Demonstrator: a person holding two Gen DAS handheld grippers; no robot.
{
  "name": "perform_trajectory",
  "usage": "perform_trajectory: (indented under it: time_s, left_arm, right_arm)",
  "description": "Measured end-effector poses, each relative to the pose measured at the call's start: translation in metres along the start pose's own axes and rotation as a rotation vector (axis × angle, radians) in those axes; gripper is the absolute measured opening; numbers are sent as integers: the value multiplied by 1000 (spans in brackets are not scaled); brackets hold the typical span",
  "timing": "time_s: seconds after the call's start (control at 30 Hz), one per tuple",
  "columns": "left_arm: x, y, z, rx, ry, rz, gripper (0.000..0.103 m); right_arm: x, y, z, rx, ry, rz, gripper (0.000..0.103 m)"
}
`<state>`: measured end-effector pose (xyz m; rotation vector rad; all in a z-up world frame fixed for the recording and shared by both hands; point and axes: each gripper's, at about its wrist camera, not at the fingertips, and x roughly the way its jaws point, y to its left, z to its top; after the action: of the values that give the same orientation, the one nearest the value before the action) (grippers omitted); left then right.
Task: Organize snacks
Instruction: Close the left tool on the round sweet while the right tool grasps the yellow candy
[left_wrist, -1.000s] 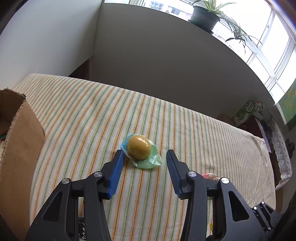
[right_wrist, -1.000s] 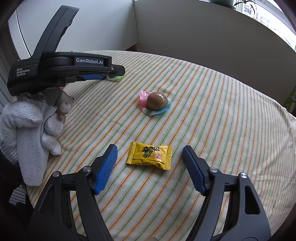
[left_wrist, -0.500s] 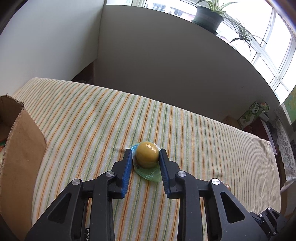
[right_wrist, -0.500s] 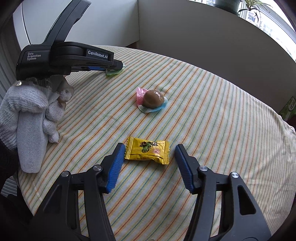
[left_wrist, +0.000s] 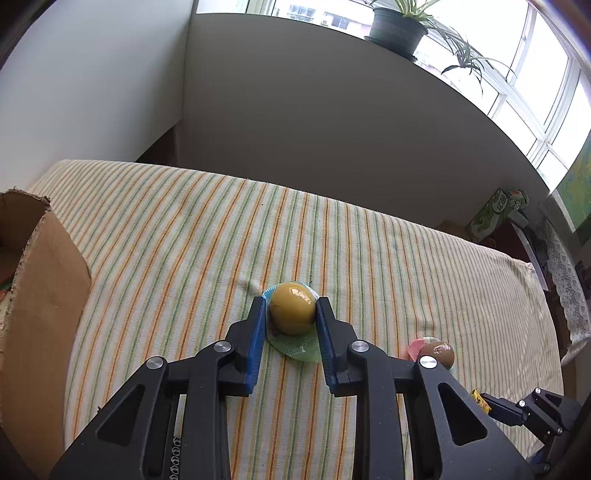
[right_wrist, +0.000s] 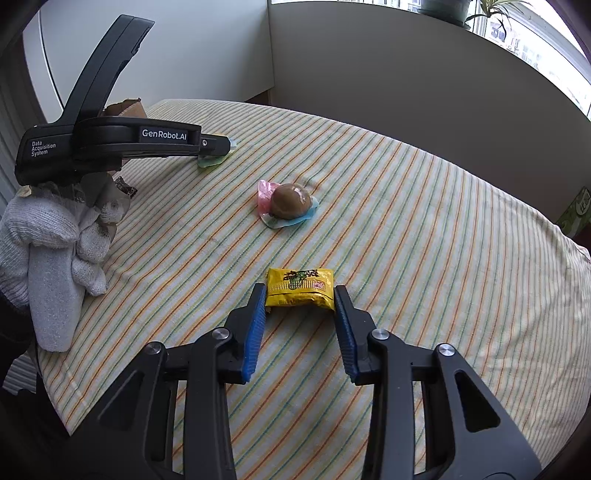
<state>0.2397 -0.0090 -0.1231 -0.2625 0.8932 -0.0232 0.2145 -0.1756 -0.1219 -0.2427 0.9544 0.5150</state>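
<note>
The yellow packet (right_wrist: 300, 287) lies flat on the striped table (right_wrist: 424, 229) with its long axis crosswise, running from one jaw of the right gripper (right_wrist: 300, 295) to the other — so the jaws, closing now, meet its two short ends, and the pads already touch or all but touch them. The brown jelly cup (right_wrist: 290, 205) sits farther out from the packet, untouched. Beyond that, toward the cardboard box (left_wrist: 40, 295), the left gripper (left_wrist: 291, 314) has its jaws nearly shut on the yellow jelly cup (left_wrist: 291, 308), pads pressing its round sides while its green foil rim rests on the cloth.
</note>
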Motion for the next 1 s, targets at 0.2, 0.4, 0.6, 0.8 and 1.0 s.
perform_trajectory:
  time_s: [0.2, 0.4, 0.6, 0.8, 1.0]
  left_arm:
    - [-11, 1, -12, 9, 2, -13, 25]
    - [-27, -5, -25, 35, -4, -36, 25]
    - [-51, -8, -30, 52, -31, -58, 25]
    - [-87, 2, -26, 34, -90, -79, 25]
    - [-123, 18, -25, 17, -135, -87, 25]
  right_arm:
    - [-8, -5, -4, 23, -18, 10, 36]
    - [-16, -5, -6, 44, -31, 12, 36]
    - [-27, 3, -3, 36, -52, 13, 36]
    - [-46, 22, 10, 3, -90, 21, 36]
    - [-63, 48, 30, -38, -127, 46, 36]
